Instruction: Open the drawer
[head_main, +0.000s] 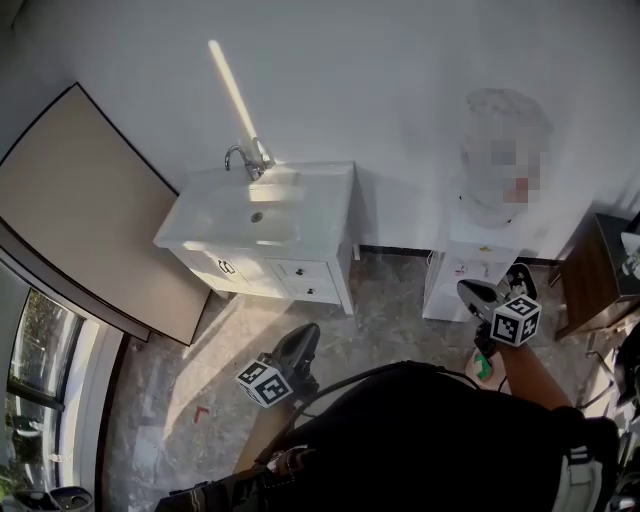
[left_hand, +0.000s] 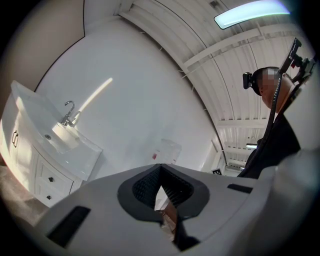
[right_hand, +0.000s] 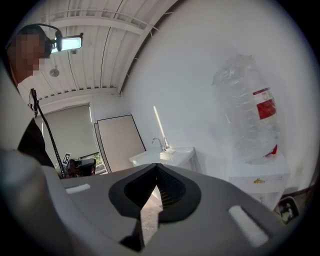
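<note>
Head view: white vanity stands against the wall, with a sink basin set in its top and a faucet at the back. On the vanity front, right of a cabinet door, sit an upper drawer and a lower drawer. Both are flush and closed, each with a small dark knob. Left gripper is low over the stone floor, well apart from the vanity, tips toward it. Left gripper view: jaws clenched tip to tip, nothing between them. Right gripper shows against the water dispenser. Right gripper view: jaws pressed together, empty. The bottle is upended on the dispenser, off to the right and apart.
</note>
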